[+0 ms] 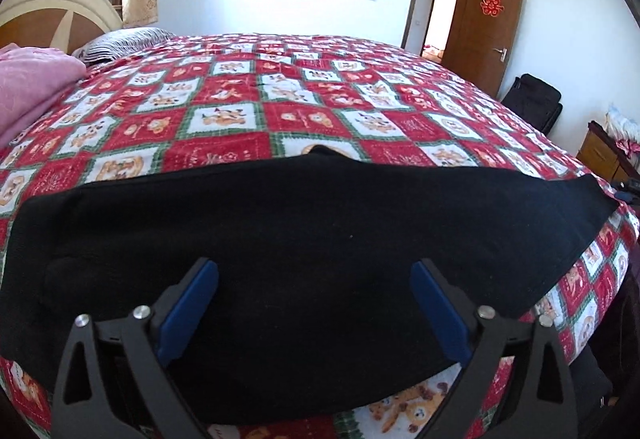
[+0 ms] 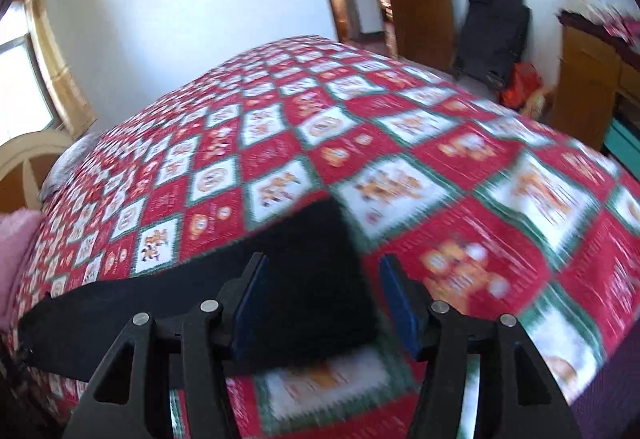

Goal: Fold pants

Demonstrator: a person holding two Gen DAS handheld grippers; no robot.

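Now I see black pants (image 1: 304, 239) lying flat in long band across near edge of red patchwork bedspread (image 1: 280, 111). My left gripper (image 1: 314, 275) spread wide above dark cloth, nothing grasped. My right gripper (image 2: 322, 271) part open over pants end (image 2: 316, 259), pads not pressing. Pink blanket (image 1: 32, 87) by headboard.

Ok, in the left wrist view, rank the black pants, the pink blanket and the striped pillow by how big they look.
1. Black pants, though nearest the camera.
2. Pink blanket, cut off by the frame.
3. Striped pillow.
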